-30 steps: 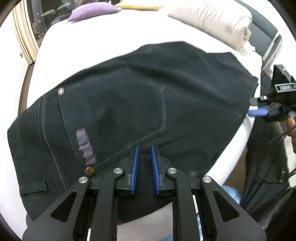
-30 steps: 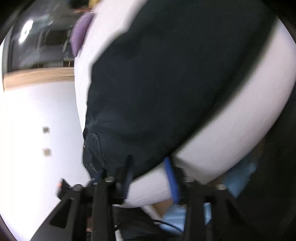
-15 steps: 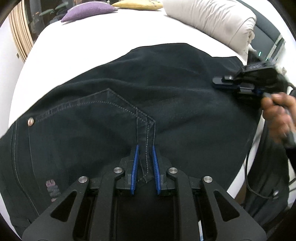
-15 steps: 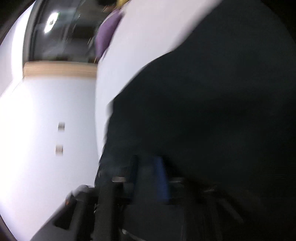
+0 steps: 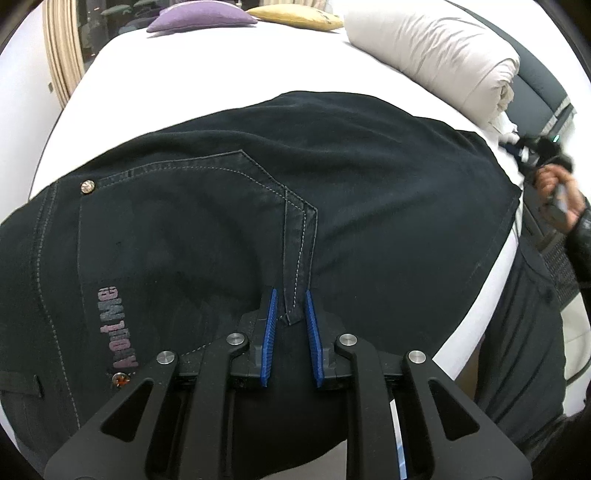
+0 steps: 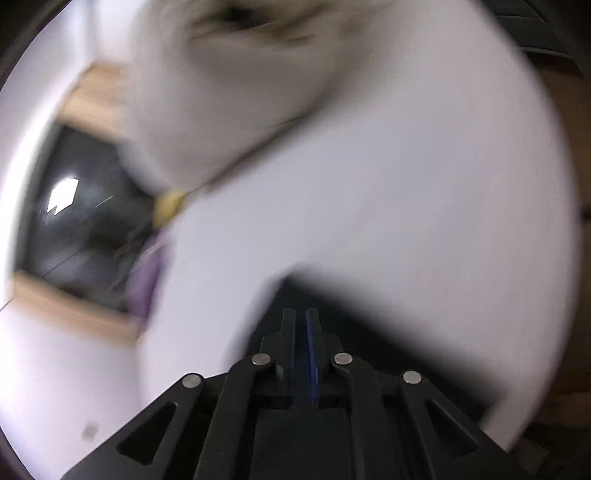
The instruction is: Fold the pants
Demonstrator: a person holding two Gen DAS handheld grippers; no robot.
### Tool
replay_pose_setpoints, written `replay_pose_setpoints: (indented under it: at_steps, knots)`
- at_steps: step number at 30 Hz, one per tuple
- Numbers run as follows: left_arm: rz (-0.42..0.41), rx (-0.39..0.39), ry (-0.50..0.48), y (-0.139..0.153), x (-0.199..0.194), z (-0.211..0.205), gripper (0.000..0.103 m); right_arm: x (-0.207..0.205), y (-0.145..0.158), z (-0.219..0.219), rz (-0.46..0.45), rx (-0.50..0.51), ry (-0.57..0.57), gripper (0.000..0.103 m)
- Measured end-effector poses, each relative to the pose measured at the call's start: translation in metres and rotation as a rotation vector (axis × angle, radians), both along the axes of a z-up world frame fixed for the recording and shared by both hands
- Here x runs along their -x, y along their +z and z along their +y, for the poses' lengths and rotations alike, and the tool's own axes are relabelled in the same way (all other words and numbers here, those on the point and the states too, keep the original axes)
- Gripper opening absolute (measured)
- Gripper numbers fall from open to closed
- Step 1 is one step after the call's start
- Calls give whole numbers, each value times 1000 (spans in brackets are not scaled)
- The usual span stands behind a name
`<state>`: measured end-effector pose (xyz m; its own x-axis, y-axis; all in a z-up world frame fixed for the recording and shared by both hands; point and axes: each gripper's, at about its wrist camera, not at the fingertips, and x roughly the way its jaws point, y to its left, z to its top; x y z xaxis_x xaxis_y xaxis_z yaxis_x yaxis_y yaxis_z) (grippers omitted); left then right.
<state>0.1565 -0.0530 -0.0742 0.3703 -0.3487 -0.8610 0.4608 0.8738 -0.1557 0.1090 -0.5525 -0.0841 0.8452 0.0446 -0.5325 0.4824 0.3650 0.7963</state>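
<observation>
we have the pants (image 5: 332,206) spread across the bed (image 5: 221,74), long axis left to right. our left gripper (image 5: 290,314) pinches the near edge's seam flap; our right gripper (image 6: 304,332), jaws nearly shut, sits at the far-right corner, grip blurred.

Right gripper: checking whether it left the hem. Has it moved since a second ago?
Yes. The right gripper moved from the pants' near corner up toward the rolled duvet.

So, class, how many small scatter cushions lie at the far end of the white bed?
2: a purple fabric cushion on the left, a mustard-yellow cushion beside it. Others may be hidden.
</observation>
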Motion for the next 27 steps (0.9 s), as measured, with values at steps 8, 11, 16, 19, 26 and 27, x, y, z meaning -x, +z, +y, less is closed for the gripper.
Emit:
replay_pose_setpoints:
  at_steps: [8, 11, 16, 19, 26, 27]
  knots:
    - [-65, -73, -43, 17, -24, -41, 17, -98, -40, 180, -97, -238, 524, 25]
    - [-17, -79, -19, -2, -35, -40, 17, -99, -85, 157, -59, -325, 467, 0]
    - [-21, -25, -3, -3, -24, -22, 17, -55, -75, 48, -74, -181, 178, 0]
    - [-6, 5, 20, -3, -23, -14, 17, -11, -76, -15, -33, -152, -15, 0]
    - [-27, 13, 47, 3, -4, 2, 17, 63, -28, -7, 170, 43, -130, 8]
    - [-37, 6, 48, 5, -2, -1, 17, 71, -20, 7, 91, 42, -115, 8]
